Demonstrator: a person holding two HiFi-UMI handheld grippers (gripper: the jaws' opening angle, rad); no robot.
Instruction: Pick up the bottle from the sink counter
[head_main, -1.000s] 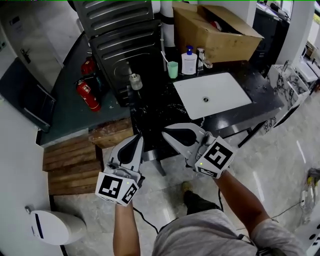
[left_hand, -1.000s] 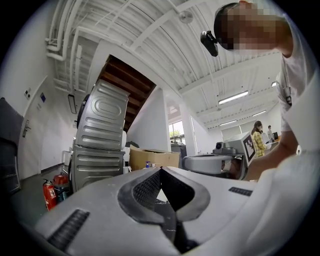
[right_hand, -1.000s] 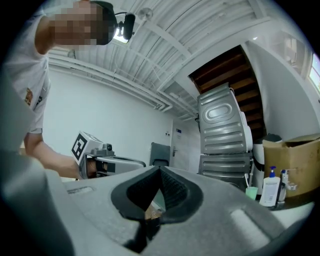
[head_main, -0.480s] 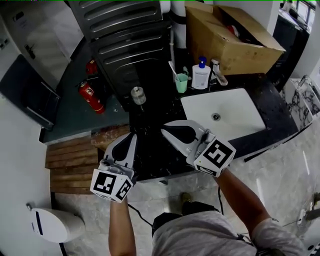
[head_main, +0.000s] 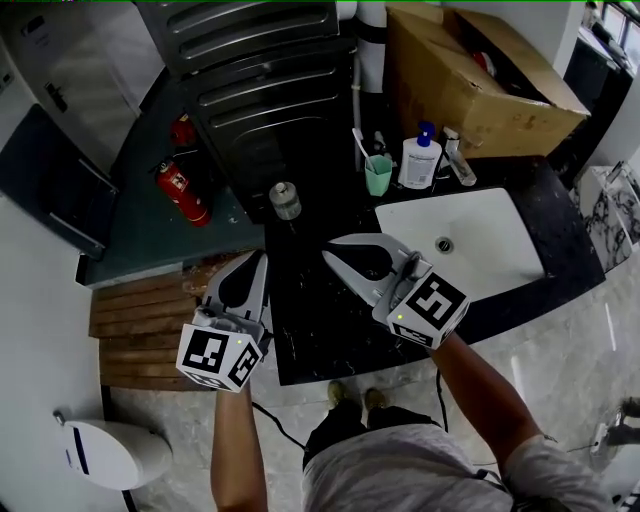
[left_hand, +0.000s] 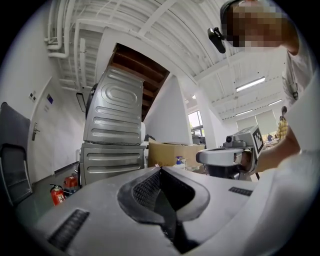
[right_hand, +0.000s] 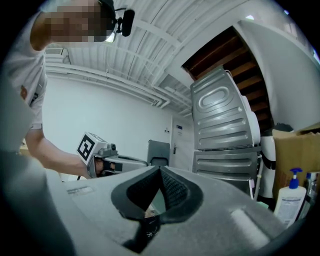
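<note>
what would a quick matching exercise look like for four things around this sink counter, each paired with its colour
Things:
1. pump bottle
2. cup
3. fire extinguisher
4. cardboard box

Colours:
a. red
b. brown
c. white with a blue pump top
d. green

Pairs: 1-c, 2-d, 3-a, 4-b

On black stone counter (head_main: 312, 328), white pump bottle (head_main: 419, 162) is set behind white rectangular sink (head_main: 495, 255), just right of green plastic cup (head_main: 378, 176). Small metal can (head_main: 285, 200) is placed further left. Brown cardboard box (head_main: 470, 75) is located behind the bottle.
</note>
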